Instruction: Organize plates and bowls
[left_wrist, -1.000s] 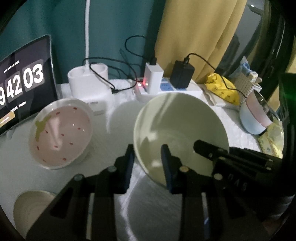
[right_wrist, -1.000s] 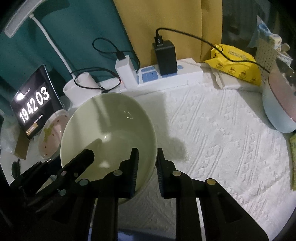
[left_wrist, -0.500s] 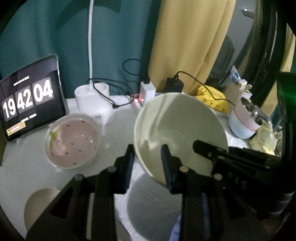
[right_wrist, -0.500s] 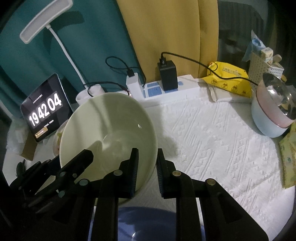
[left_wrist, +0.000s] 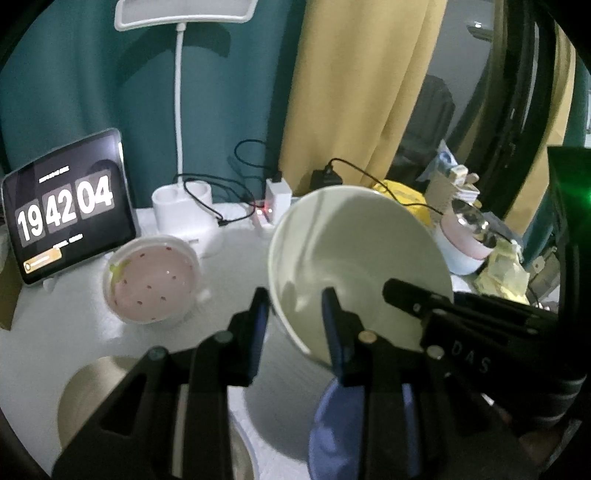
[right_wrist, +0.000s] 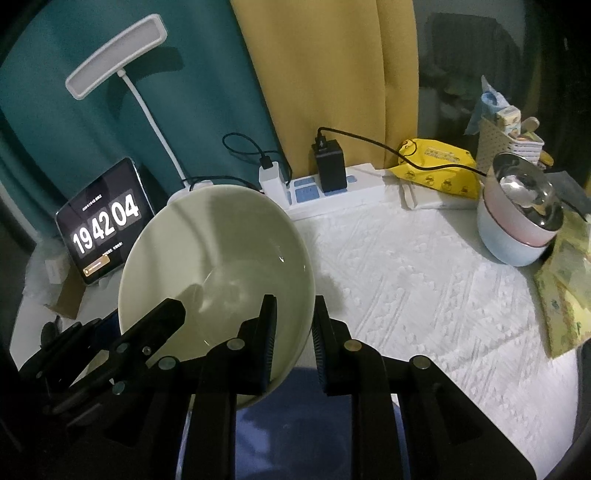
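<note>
Lifted higher, both claws (left_wrist: 293, 310) (right_wrist: 293, 325) clench the green bowl (right_wrist: 221, 258) above a blue plate (right_wrist: 280, 424).

Can't see what's under my green bowl (right_wrist: 218, 266); blue dish (left_wrist: 332, 435) below mostly hidden by gripper frames, beige plate (left_wrist: 88, 398) cut off at table's near-left edge, tablet (left_wrist: 66, 214) small text unreadable

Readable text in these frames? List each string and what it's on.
"19 42 04": flip-clock digits on the tablet screen.
"D A S": body of the right gripper, seen from the left wrist view.
Small lines above and below the clock digits: too blurred to read.
Print on the yellow packet: too small to read.
</note>
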